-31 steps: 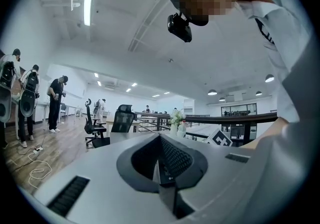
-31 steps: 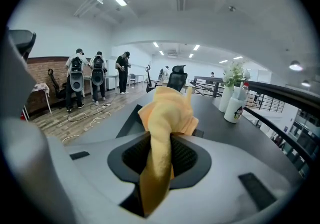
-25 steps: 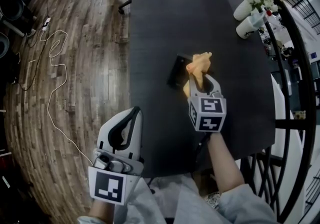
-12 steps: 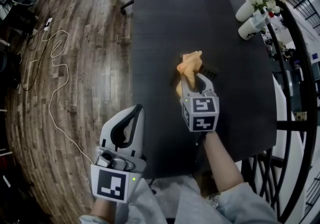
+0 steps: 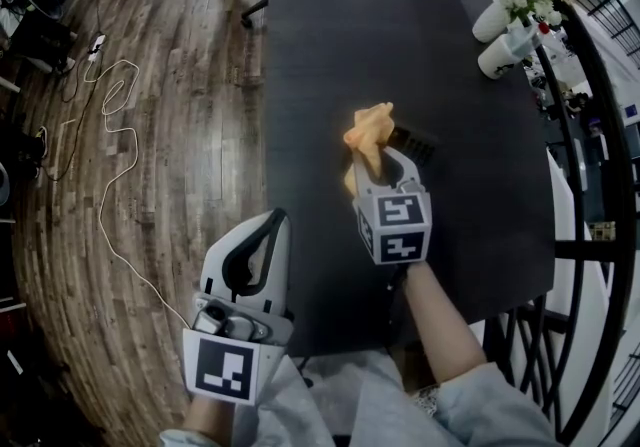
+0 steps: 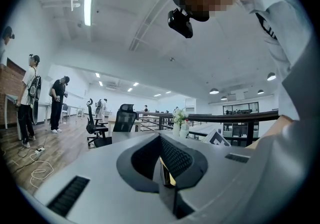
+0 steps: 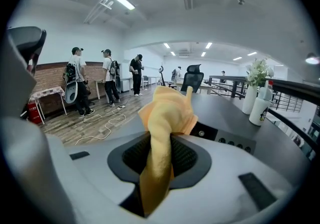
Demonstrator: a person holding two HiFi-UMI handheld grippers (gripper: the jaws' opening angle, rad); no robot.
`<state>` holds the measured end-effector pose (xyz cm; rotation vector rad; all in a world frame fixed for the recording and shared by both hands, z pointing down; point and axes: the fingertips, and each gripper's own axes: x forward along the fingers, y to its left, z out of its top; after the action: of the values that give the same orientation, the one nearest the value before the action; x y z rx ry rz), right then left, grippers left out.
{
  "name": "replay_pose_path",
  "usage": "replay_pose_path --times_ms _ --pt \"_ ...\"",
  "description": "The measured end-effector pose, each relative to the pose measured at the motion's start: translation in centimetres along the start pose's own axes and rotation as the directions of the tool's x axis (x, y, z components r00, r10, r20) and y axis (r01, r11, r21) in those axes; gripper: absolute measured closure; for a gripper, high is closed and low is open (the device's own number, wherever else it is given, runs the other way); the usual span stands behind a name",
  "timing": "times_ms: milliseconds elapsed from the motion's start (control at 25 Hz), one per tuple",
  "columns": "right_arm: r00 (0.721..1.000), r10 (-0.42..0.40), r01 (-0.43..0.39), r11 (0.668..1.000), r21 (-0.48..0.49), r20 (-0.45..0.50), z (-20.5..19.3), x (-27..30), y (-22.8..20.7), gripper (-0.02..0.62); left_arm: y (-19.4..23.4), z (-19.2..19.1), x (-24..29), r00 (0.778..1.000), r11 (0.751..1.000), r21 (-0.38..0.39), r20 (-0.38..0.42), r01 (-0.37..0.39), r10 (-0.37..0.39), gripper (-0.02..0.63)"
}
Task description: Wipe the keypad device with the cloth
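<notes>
The keypad device (image 5: 416,145) lies mid-desk (image 5: 330,35), just beyond and to the right of the right hand-held gripper (image 5: 380,157), with only its right part showing past the cloth (image 5: 367,128). In the right gripper view the device (image 7: 227,140) sits low on the desk (image 7: 280,148), right of the bunched yellow cloth (image 7: 167,110), its row of small buttons facing up. The right hand-held gripper (image 7: 160,157) has its jaws closed tight on the cloth. A narrow twist runs down between the pads and a loose tuft stands out beyond the tips, over the left end of the device. The left hand-held gripper (image 5: 270,227) hangs off the near left corner of the desk, well apart from the device. In its own view the left hand-held gripper (image 6: 164,170) has its jaws pressed together with nothing between them. Compared with a second ago, the right hand-held gripper and cloth have swept leftward across the device: then the device's left part showed beside the cloth, now its right part does. The left hand-held gripper has barely shifted.
</notes>
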<state>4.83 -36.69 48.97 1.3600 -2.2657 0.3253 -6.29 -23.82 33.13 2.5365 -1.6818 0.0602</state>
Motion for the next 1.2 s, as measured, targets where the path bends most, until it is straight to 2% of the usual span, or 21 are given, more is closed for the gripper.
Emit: replay_pose_path --times_ms 520,720,1200 --pt "0.996 0.064 -0.065 0.998 -0.016 -0.058 -2.8 0.1 3.4 0.497 -0.3 0.1 -0.2 1.000 1.000 0.001 0.005 0.013 -0.013 0.592" --pt "0.997 0.035 -0.036 0.999 -0.014 -0.064 -3.6 -0.4 2.5 0.497 -0.7 -0.1 -0.2 1.000 1.000 -0.001 0.002 0.022 -0.022 0.592" --pt "0.991 -0.093 0.096 0.995 0.032 -0.093 -5.6 -3.5 -2.4 0.497 -2.1 0.2 0.5 0.996 0.996 -0.006 0.004 0.087 -0.087 0.592"
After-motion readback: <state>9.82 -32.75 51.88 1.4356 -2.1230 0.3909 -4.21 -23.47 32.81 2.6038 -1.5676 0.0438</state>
